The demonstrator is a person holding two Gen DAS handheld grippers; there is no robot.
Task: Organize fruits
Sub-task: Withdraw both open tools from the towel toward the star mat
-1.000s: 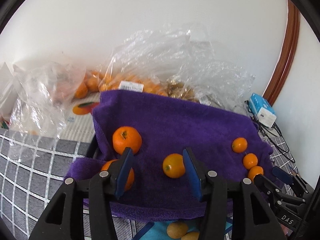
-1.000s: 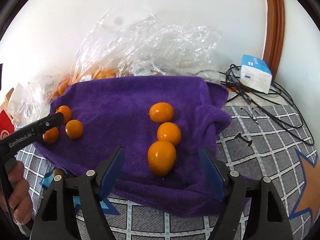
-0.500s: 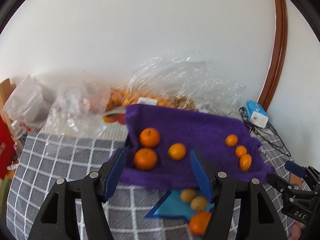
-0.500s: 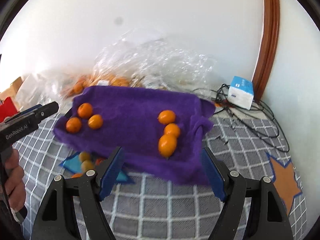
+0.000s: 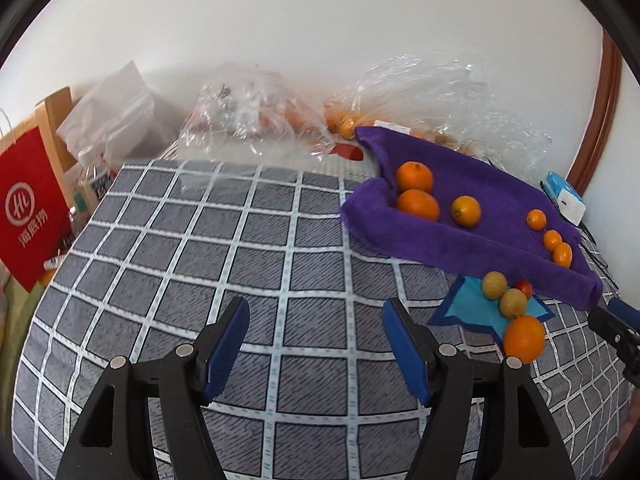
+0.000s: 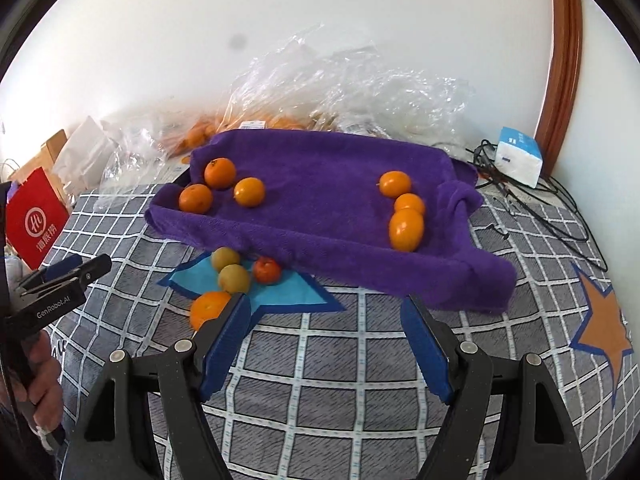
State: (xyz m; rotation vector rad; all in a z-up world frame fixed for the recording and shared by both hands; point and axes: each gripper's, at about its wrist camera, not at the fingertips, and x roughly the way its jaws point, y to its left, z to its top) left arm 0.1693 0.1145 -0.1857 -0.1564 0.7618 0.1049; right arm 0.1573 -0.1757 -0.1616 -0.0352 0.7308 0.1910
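A purple towel lies over a tray on the checked cloth; it also shows in the left wrist view. On it, three oranges sit at its left end and three small oranges in a row at its right. In front of the towel, on a blue star patch, lie two yellow-green fruits, a small red one and an orange. My left gripper is open and empty over bare cloth. My right gripper is open and empty just in front of the loose fruits.
Clear plastic bags of oranges lie against the wall behind the towel. A white-blue box and black cables lie at the right. A red paper bag and white bags stand at the left.
Both grippers have pulled back and away from the towel. The left one has also swung left over bare cloth. The loose fruits in front of the towel have come into view.
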